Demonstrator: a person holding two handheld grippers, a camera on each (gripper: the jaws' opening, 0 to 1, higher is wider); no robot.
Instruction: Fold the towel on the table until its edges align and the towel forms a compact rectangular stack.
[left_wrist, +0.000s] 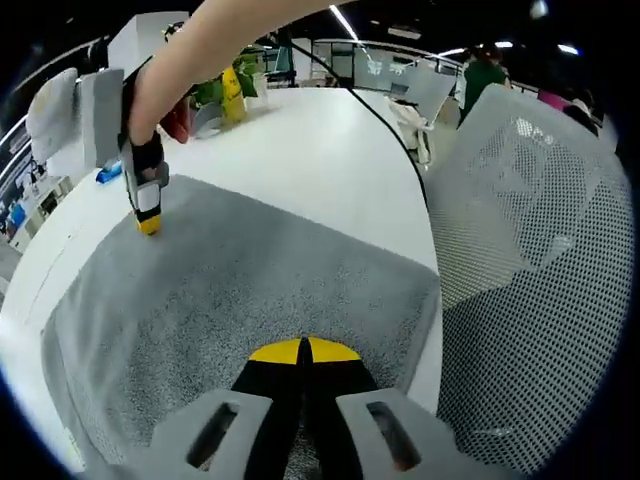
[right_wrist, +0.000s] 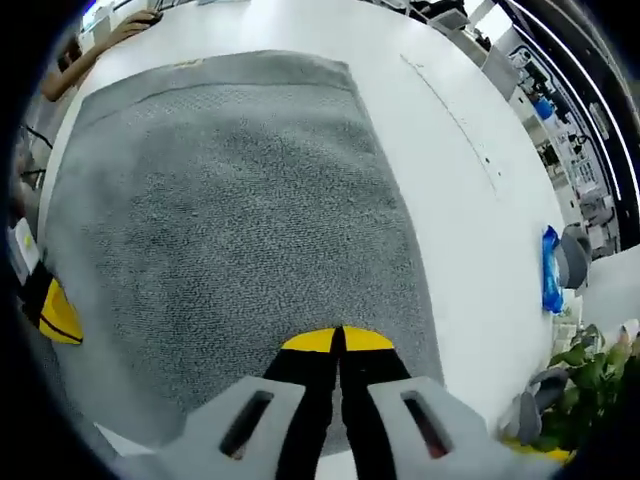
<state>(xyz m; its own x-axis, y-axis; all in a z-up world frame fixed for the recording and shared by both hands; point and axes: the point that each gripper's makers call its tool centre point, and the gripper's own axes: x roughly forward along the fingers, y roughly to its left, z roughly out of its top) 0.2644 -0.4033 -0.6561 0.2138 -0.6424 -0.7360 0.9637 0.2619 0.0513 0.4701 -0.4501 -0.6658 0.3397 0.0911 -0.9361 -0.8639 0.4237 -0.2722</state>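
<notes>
A grey towel lies flat and spread out on the white table. My left gripper is shut, its yellow tips together over the towel's near edge, with no cloth seen between them. The right gripper, held by a person's arm, points down with its yellow tip on the towel's far left corner. In the right gripper view the towel stretches ahead, unwrinkled. My right gripper is shut over the towel near its corner. The left gripper sits at the towel's left edge.
A grey mesh chair stands against the table's right edge. A black cable runs across the table. A yellow bottle and a blue item sit beyond the towel. A blue item and a green plant lie right of the towel.
</notes>
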